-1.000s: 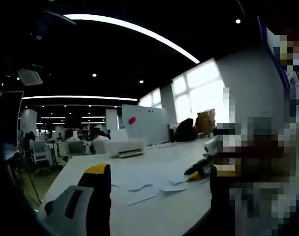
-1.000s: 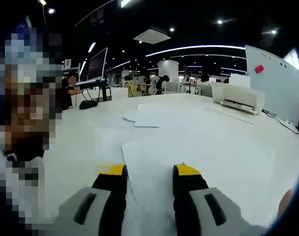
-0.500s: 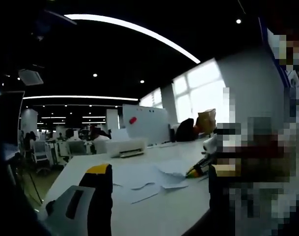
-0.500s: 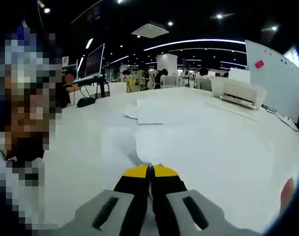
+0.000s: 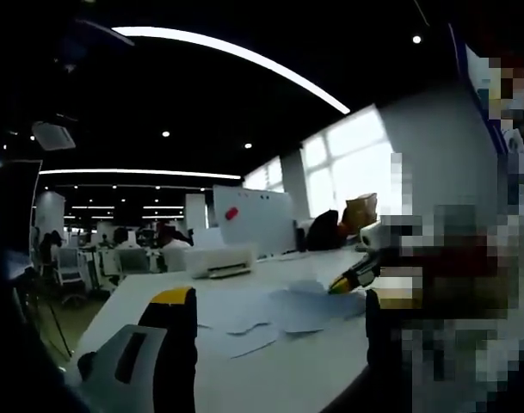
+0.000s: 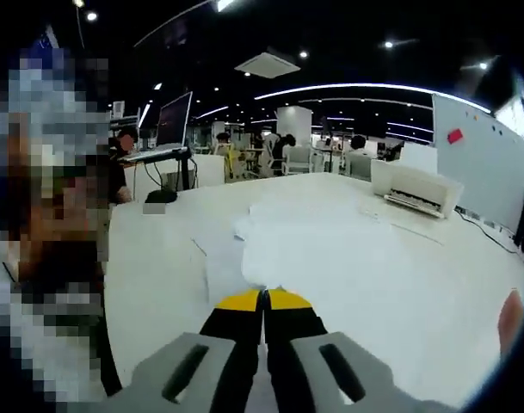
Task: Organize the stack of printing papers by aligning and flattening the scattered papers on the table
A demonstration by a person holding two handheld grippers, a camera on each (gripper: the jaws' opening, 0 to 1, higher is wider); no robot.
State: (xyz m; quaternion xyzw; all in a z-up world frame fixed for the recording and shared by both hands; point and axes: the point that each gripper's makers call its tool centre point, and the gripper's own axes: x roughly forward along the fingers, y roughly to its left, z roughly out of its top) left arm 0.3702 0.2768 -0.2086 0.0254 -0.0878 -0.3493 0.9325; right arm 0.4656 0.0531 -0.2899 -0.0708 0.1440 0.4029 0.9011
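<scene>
the right hand-held gripper [image 6: 263, 301] pinches a paper sheet [image 6: 270, 258] at lower centre above the counter [image 6: 434, 284]; pulling fast may tear it. the left hand-held gripper [image 5: 270, 318] stands wide.

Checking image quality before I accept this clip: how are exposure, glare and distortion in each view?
Left gripper view: dim, windows blown out, ceiling light strip bowed by fisheye. Right gripper view: the white table is bright, so the papers barely stand out; edges curve.
</scene>
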